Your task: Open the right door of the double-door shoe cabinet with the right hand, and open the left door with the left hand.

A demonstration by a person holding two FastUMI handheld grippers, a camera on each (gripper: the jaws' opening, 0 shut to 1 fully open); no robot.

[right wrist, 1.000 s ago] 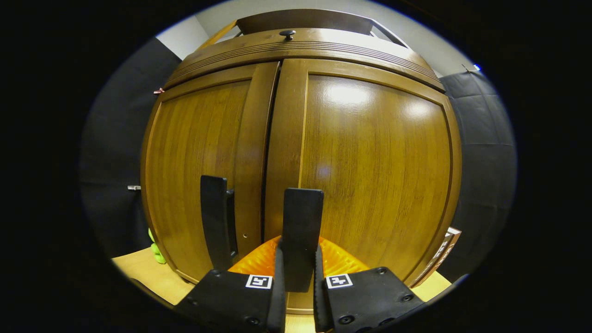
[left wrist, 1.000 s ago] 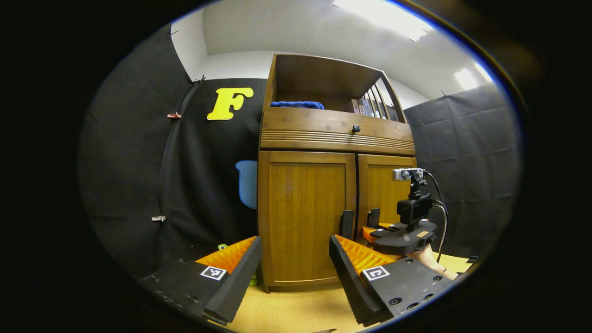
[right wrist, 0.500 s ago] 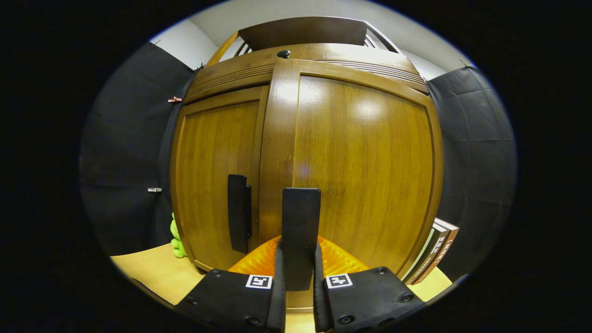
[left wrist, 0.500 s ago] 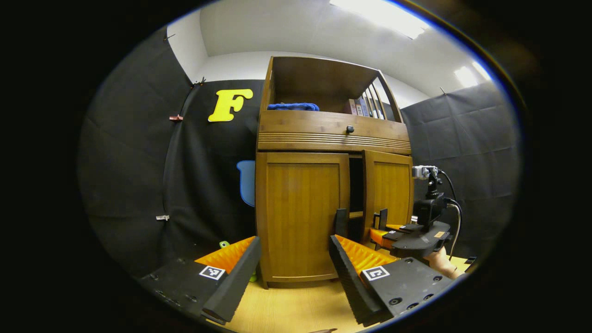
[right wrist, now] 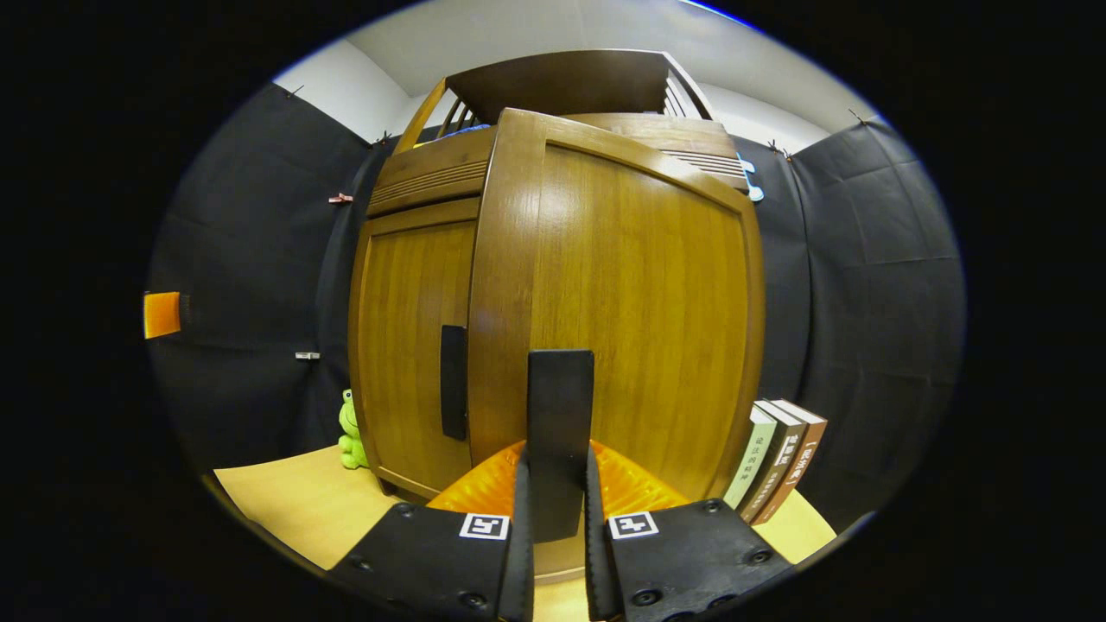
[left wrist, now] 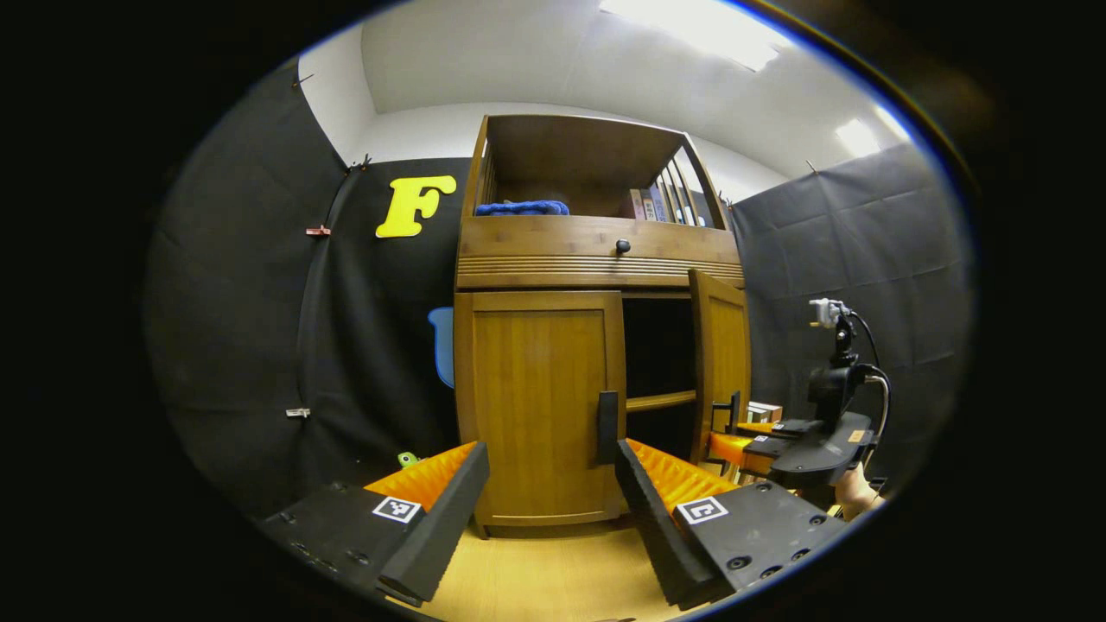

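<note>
- The wooden shoe cabinet (left wrist: 596, 259) stands on a pale wood floor (left wrist: 553, 579), with black cloth wall on both sides of it.
- Its right door (right wrist: 622, 311) is swung partly out, showing a dark inside with a shelf board (left wrist: 661, 401); the free edge juts forward into the room.
- The left door (left wrist: 536, 406) lies flat and closed, with open floor in front of it.
- The right gripper (right wrist: 557, 518) is clamped on the right door's flat dark handle (right wrist: 560, 415), both fingers pressing its sides.
- The left gripper (left wrist: 549, 510) is spread wide, holding nothing, well apart from the left door's handle (left wrist: 607, 427).
- Books (right wrist: 778, 458) lean just beside the cabinet's right side; a green toy (right wrist: 350, 432) sits at its left corner.
- Door panels are smooth, glossy, straight-grained; a ribbed strip (left wrist: 596, 266) runs above them.
</note>
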